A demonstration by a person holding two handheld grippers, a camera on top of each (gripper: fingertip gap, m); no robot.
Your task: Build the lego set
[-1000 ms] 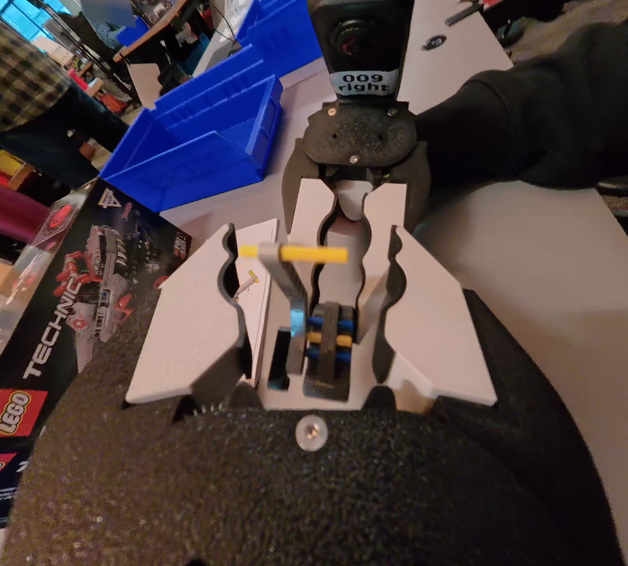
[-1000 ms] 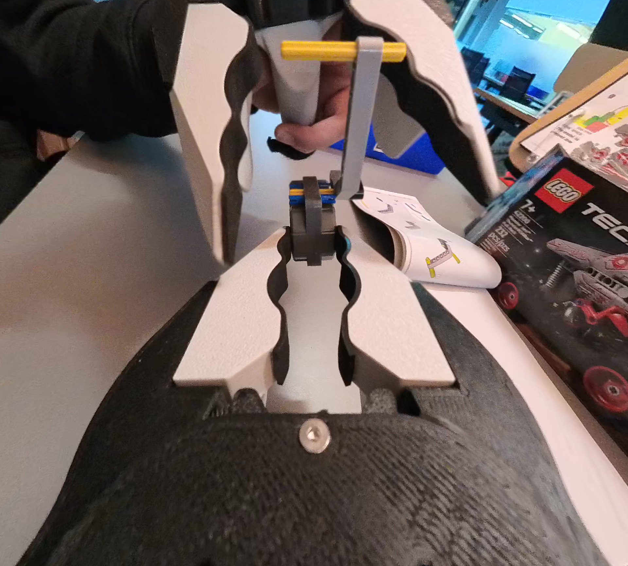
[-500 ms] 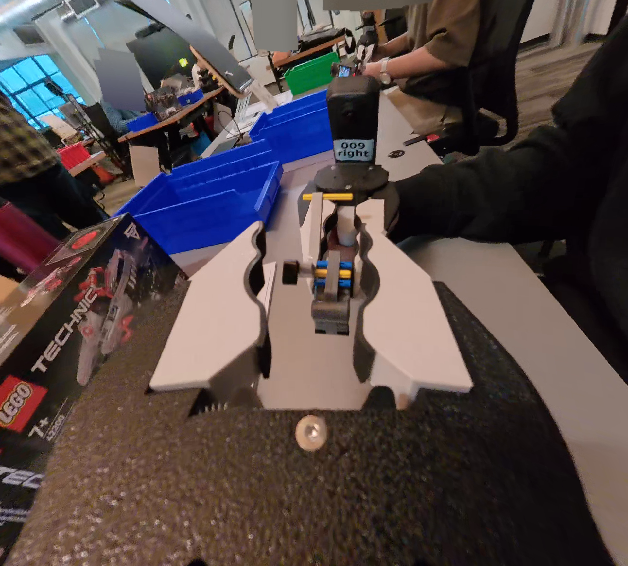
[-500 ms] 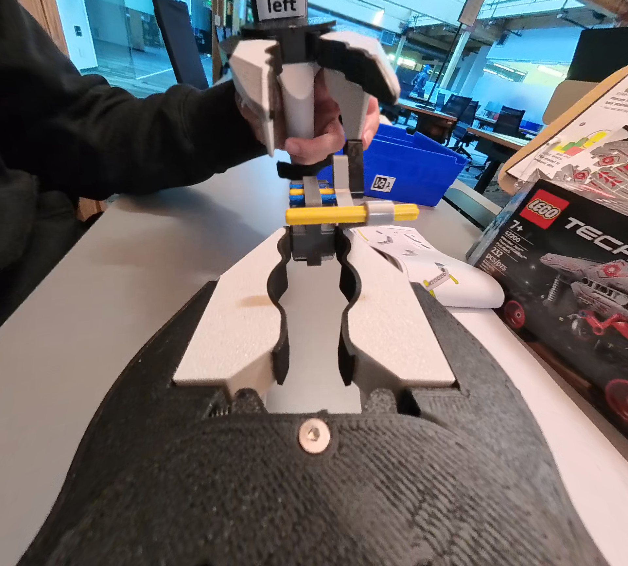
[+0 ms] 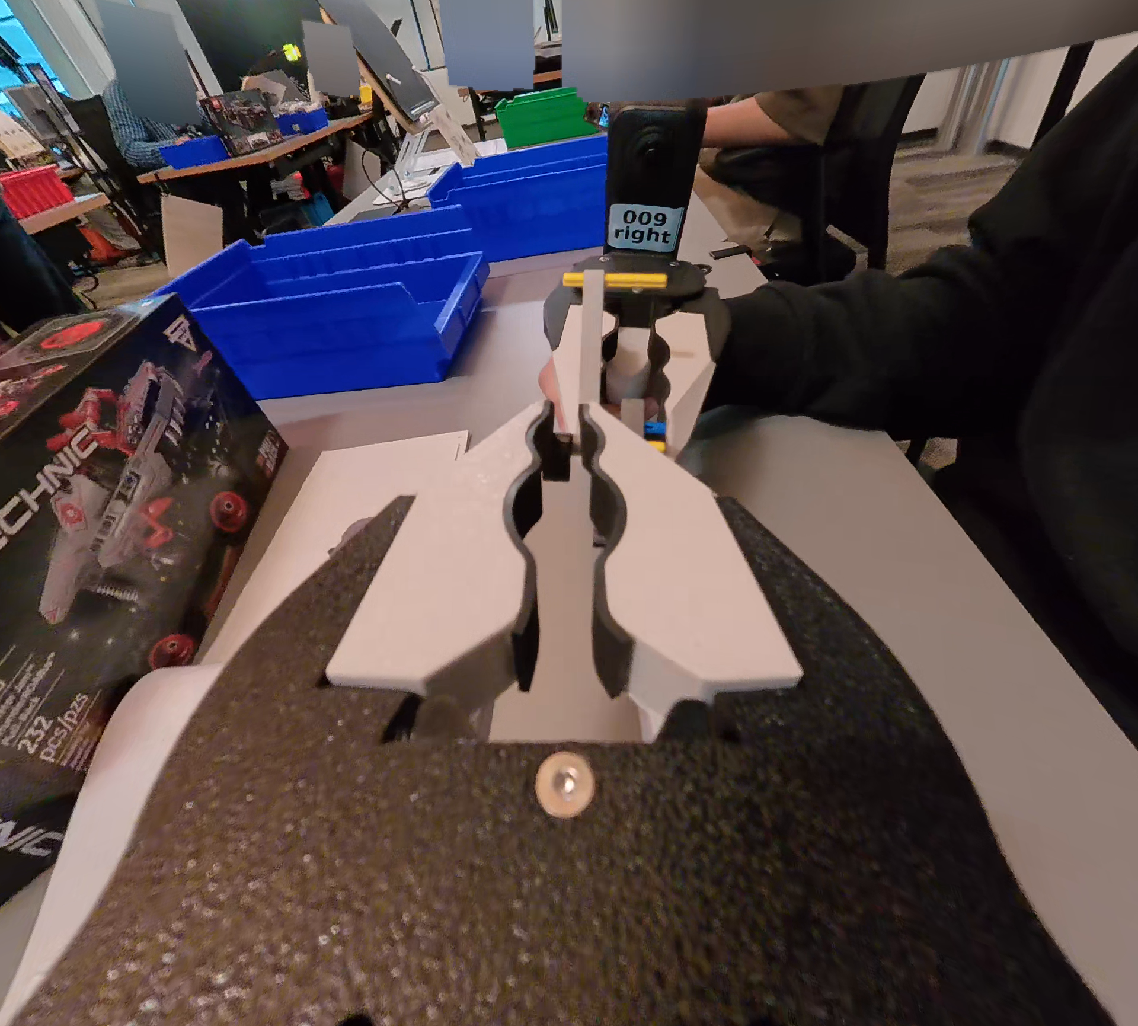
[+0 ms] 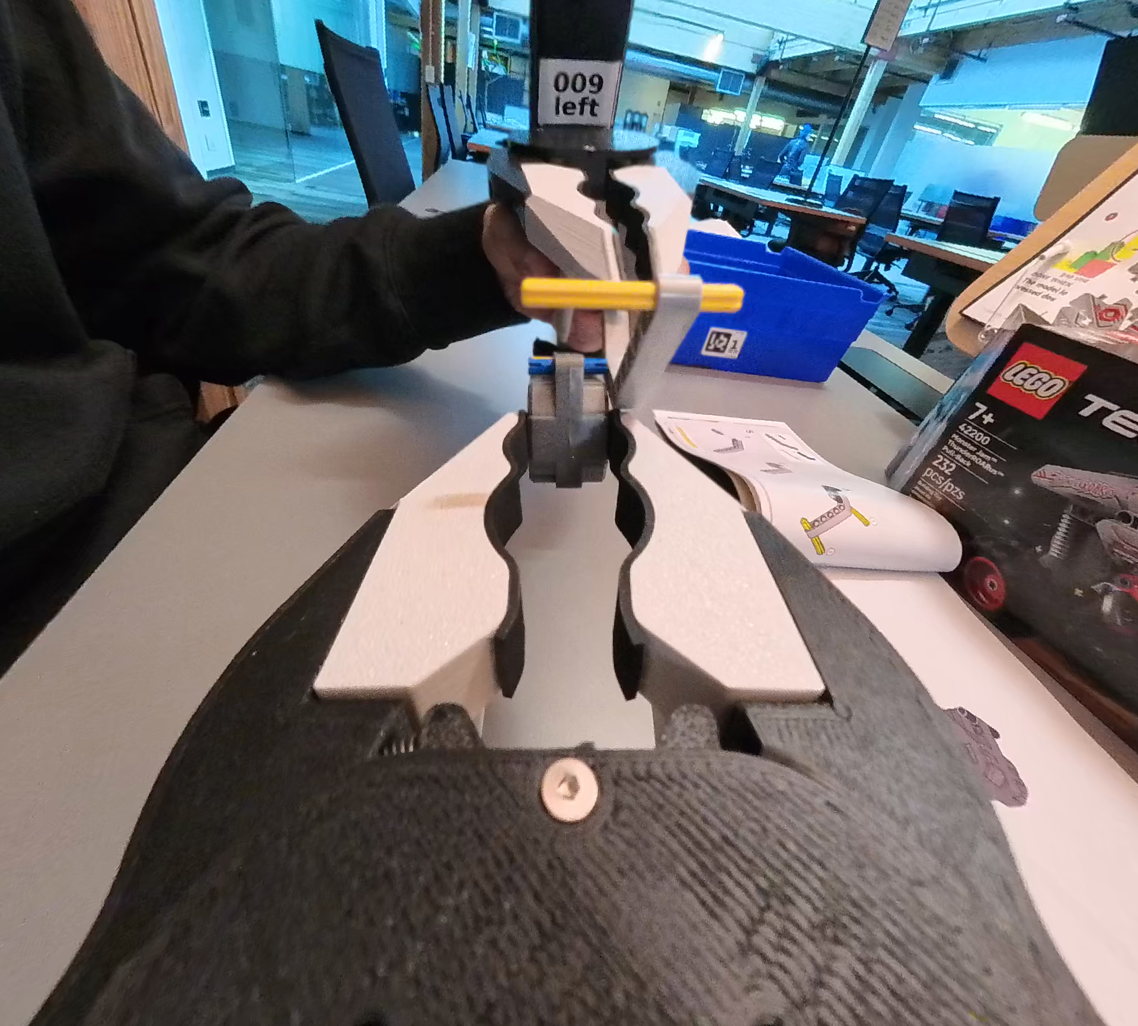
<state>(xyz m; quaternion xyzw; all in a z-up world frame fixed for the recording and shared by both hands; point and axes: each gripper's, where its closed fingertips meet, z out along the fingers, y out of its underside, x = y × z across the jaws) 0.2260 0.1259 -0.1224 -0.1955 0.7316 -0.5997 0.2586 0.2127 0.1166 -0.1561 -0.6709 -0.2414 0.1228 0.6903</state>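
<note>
My right gripper (image 6: 566, 430) is shut on a dark grey block (image 6: 563, 442) with blue pins (image 6: 542, 365) on top and holds it above the table. A light grey beam (image 6: 656, 350) rises slanted from the block's right side, with a yellow axle (image 6: 591, 295) through its top. My left gripper (image 5: 563, 430) faces the right one and is shut on the beam's lower end, where a black part (image 5: 557, 451) shows between its tips. In the left wrist view the beam (image 5: 590, 343) stands upright, the axle (image 5: 616, 279) across its top, in front of the right gripper (image 5: 640, 380).
Blue bins (image 5: 345, 319) stand at the far side of the grey table (image 5: 831, 491). The set's box (image 5: 111, 473) lies on the left and also shows in the right wrist view (image 6: 1047, 473). An open instruction booklet (image 6: 800, 491) lies beside it. Dark sleeves (image 6: 215, 307) reach in. The tips of both grippers are at nearly the same place.
My left gripper was open around the assembly and is now shut on the beam's lower end. The beam, tipped over half a second ago, stands up again. The right gripper kept its hold.
</note>
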